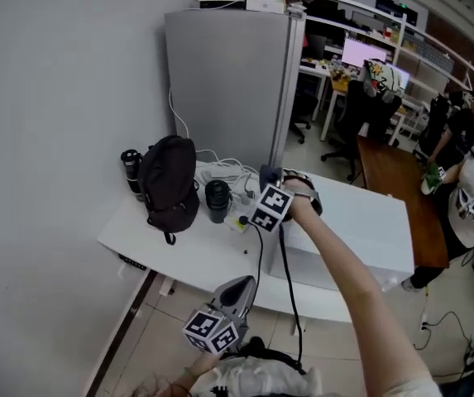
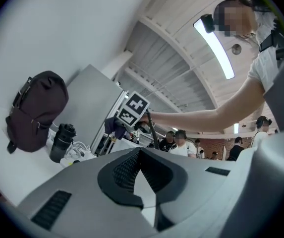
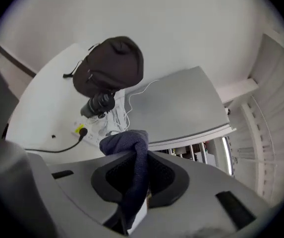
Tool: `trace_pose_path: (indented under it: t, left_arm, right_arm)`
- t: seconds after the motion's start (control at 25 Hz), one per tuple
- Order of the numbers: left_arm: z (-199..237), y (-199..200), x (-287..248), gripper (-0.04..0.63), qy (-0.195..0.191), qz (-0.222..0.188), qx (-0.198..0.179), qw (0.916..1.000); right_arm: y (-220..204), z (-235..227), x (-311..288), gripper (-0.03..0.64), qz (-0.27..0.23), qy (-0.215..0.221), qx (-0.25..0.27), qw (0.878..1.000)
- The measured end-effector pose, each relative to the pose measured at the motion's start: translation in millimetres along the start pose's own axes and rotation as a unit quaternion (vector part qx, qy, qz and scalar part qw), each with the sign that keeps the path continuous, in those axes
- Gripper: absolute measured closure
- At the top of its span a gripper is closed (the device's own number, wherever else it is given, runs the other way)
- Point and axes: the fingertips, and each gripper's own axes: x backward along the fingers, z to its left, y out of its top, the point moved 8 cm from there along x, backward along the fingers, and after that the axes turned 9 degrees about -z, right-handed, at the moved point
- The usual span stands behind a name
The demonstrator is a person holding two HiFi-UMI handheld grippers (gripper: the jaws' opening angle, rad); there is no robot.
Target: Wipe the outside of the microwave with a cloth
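The right gripper (image 1: 273, 182) is stretched out over the white table (image 1: 179, 259). Its jaws are pressed together on a dark blue cloth (image 3: 131, 150). One fold of the cloth stands above the jaw tips, and the rest hangs down between them. In the head view the cloth (image 1: 268, 174) is at the far left corner of the white microwave (image 1: 356, 222). The microwave stands on the right half of the table, at about 4 o'clock from this gripper. Whether the cloth touches it, I cannot tell.

The left gripper (image 1: 240, 283) is low, near the person's body, at 6 o'clock from the right one. It is off the table edge. Its jaws are brought together, and nothing is between them (image 2: 141, 153).

A black backpack (image 1: 170, 180) stands at 9 o'clock from the cloth. Just beside it is a black tumbler (image 1: 217, 201), and white cables (image 1: 224, 169) lie behind them. A tall grey cabinet (image 1: 228, 81) rises at 12 o'clock.
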Motion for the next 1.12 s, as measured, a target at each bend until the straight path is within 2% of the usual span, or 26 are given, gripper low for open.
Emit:
trace_pose_path:
  t: [0.08, 0.2, 0.4, 0.52, 0.64, 0.8, 0.96, 1.04, 1.12]
  left_arm:
    - [5.4, 2.7, -4.4, 0.609, 0.015, -0.01, -0.004, 0.9998]
    - [14.4, 2.8, -7.9, 0.609, 0.041, -0.019, -0.004, 0.999]
    - [22.8, 2.1, -7.0, 0.609, 0.071, -0.03, -0.003, 0.9971]
    - [27.3, 4.5, -6.8, 0.609, 0.082, -0.033, -0.001, 0.9961]
    - [33.0, 4.1, -5.0, 0.609, 0.09, -0.03, 0.004, 0.9955]
    - [39.8, 2.4, -2.2, 0.609, 0.092, -0.027, 0.01, 0.9953]
    - [41.8, 4.2, 3.0, 0.609, 0.081, -0.018, -0.012, 0.9965]
    - [42.7, 4.7, 7.3, 0.609, 0.079, -0.018, -0.004, 0.9967]
    - [44.5, 4.1, 13.4, 0.609, 0.078, -0.016, 0.005, 0.9968]
  right_arm:
    - [-3.0, 3.0, -29.3, 0.537, 0.053, 0.041, 0.066, 0.996]
    - [-14.5, 15.5, -68.5, 0.537, 0.135, 0.103, 0.144, 0.975]
    - [-31.8, 24.1, -100.2, 0.537, 0.211, 0.146, 0.189, 0.948]
    - [-39.4, 32.9, -99.3, 0.537, 0.237, 0.192, 0.172, 0.937]
    - [-39.7, 47.7, -79.2, 0.538, 0.231, 0.238, 0.159, 0.93]
    - [-31.2, 70.9, -33.6, 0.538, 0.193, 0.275, 0.159, 0.928]
    - [-15.2, 99.5, 21.6, 0.538, 0.137, 0.292, 0.154, 0.934]
    - [-8.1, 113.6, 49.8, 0.538, 0.113, 0.296, 0.157, 0.935]
    - [-4.2, 129.3, 74.3, 0.538, 0.098, 0.309, 0.167, 0.931]
